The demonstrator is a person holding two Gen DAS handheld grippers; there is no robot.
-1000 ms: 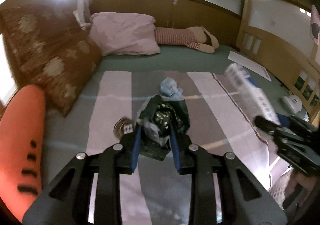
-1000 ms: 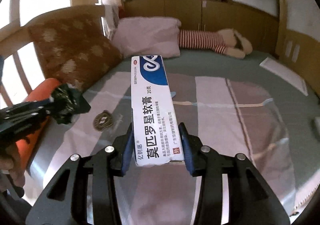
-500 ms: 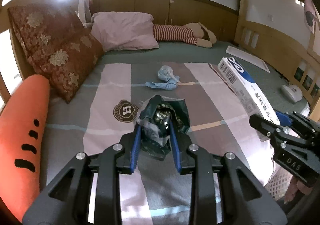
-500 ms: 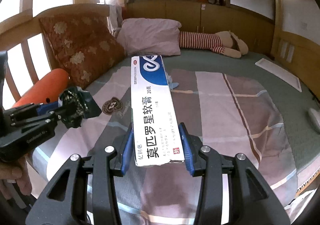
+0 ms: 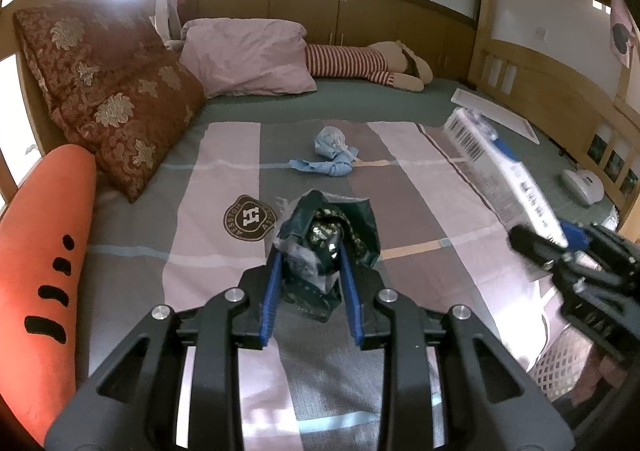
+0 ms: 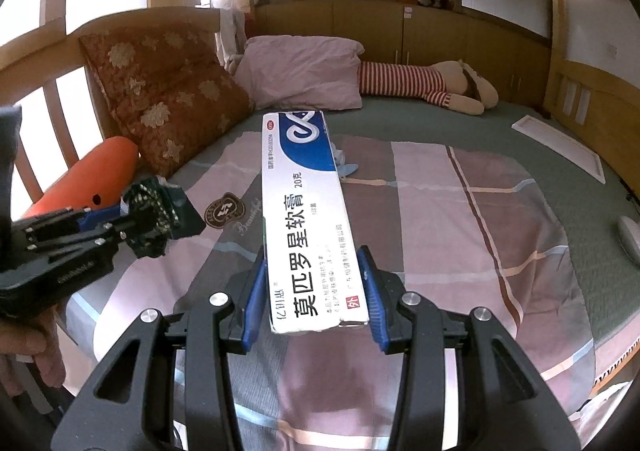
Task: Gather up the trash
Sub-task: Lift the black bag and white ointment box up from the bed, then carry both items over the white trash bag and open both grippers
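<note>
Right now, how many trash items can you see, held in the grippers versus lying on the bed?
Held in grippers: 2, dark crumpled wrapper in the left gripper, ointment box in the right gripper
Lying on the bed: 1, crumpled blue mask
Total: 3

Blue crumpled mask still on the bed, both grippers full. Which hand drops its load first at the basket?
Right, probably. The white basket sits at the bed's lower right, just under the right gripper holding the ointment box. The left gripper, clamping the dark wrapper, is farther off.

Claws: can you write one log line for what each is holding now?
left claw: shut on dark wrapper | right claw: shut on ointment box | blue wad: on bed
</note>
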